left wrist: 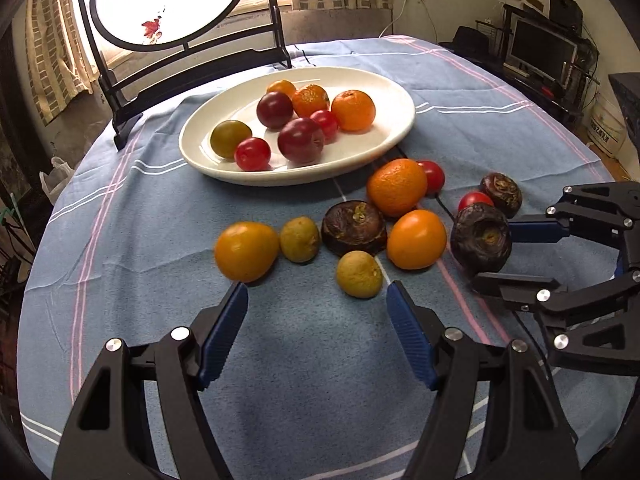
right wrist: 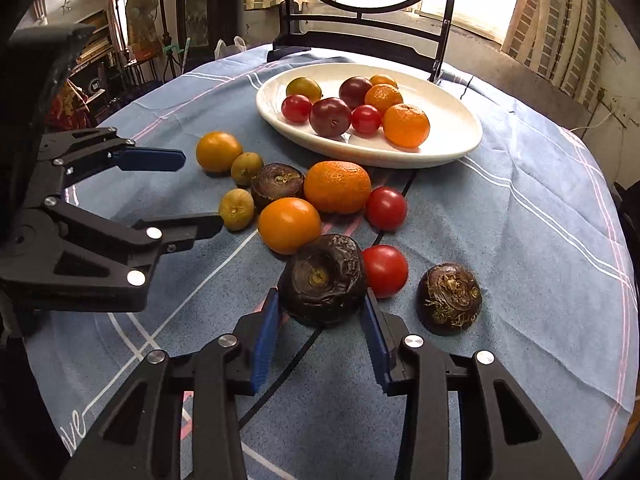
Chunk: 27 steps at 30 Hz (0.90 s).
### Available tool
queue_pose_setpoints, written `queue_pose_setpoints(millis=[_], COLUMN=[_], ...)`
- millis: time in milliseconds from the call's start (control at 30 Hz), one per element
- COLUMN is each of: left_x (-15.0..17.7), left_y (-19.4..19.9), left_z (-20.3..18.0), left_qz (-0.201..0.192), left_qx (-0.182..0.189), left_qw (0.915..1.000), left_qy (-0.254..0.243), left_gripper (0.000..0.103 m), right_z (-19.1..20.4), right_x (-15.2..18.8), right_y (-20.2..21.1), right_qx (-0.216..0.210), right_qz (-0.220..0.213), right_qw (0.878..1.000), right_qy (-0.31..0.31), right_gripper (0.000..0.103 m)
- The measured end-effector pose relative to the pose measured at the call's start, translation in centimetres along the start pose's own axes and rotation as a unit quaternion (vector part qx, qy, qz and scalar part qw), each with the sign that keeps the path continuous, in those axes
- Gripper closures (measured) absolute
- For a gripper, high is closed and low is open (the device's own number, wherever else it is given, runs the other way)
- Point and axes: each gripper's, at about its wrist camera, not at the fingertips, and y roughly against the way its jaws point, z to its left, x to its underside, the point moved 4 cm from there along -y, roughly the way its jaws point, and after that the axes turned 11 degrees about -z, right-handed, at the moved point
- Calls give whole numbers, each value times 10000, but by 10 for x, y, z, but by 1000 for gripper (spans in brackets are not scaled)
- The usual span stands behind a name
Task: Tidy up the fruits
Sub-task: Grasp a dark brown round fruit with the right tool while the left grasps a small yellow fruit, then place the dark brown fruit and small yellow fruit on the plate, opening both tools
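A white oval plate [left wrist: 392,136] [right wrist: 452,148] holds several fruits: oranges, dark plums, red tomatoes and a green one. More fruit lies loose on the blue cloth in front of it. My right gripper [right wrist: 320,300] [left wrist: 494,256] is closed around a dark brown water chestnut [right wrist: 322,278] [left wrist: 480,238], which rests on the cloth. My left gripper [left wrist: 316,292] [right wrist: 202,190] is open and empty, just short of a small greenish-brown fruit [left wrist: 359,274] and a yellow-orange fruit [left wrist: 245,250].
Loose on the cloth are an orange [left wrist: 396,186], another yellow-orange fruit [left wrist: 416,238], two red tomatoes [right wrist: 385,208] [right wrist: 384,270] and two more water chestnuts [left wrist: 354,226] [right wrist: 449,300]. A black stand with a round painted screen [left wrist: 168,0] is behind the plate.
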Motion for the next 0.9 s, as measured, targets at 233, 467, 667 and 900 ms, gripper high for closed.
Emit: queue_pose_setpoints(millis=[233, 467, 667, 900], left_x=[-2, -6, -4, -39], left_y=[-16, -22, -10, 19], left_z=[-10, -13, -18, -1], left_qz=[140, 171, 102, -450], left_qx=[116, 248, 244, -20], left_qw=[9998, 9995, 9996, 9989], left_qy=[0, 86, -59, -144], left_gripper=[51, 70, 77, 77], right_z=[-16, -17, -12, -7], right_x=[4, 6, 7, -18], right_y=[13, 12, 18, 29], right_qx=[-107, -164, -221, -227], right_qz=[-41, -54, -60, -302], right_qw=[9994, 9991, 9992, 9991], right_qy=[-326, -377, -335, -171], right_gripper=[62, 62, 62, 62])
